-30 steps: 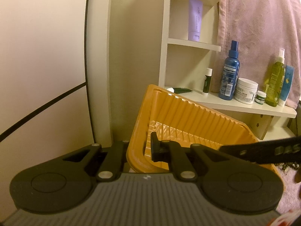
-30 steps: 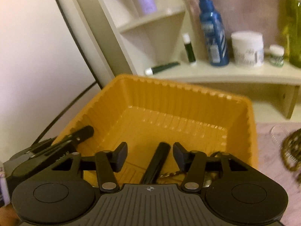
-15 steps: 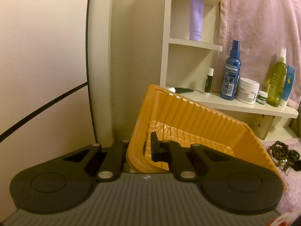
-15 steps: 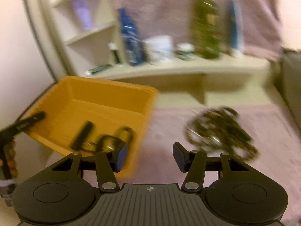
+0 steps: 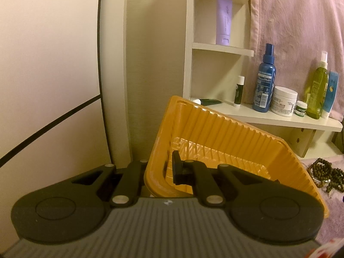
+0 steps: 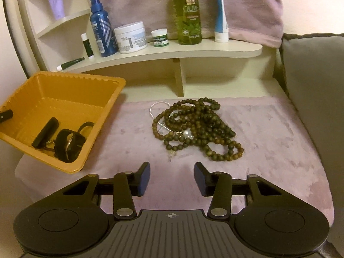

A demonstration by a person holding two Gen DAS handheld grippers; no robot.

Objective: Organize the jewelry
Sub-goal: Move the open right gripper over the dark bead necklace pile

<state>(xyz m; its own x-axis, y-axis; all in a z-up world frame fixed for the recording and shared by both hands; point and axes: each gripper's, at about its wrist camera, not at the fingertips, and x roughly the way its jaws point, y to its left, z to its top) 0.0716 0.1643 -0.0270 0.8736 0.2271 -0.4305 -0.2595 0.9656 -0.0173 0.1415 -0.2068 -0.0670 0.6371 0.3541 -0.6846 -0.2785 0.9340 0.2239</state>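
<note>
The brown bead necklace [image 6: 193,129] lay heaped on the pink cloth [image 6: 268,146], tangled with a pale bead strand [image 6: 157,105], just right of the orange tray [image 6: 64,90]. A watch [image 6: 68,145] and a dark bar [image 6: 45,132] sat inside the tilted tray. The left gripper [image 5: 160,167] clamped the tray's wall; the right gripper [image 6: 172,178] hovered near the beads, jaws apart.

Legible text, right wrist view: the tall green bottle [image 6: 187,10] on the shelf [image 6: 193,49] carries the word "OLIVE" on its label. Print on the blue spray bottle [image 6: 102,29], the white jar [image 6: 131,37] and the small green-labelled jar [image 6: 159,38] is too small to read.
</note>
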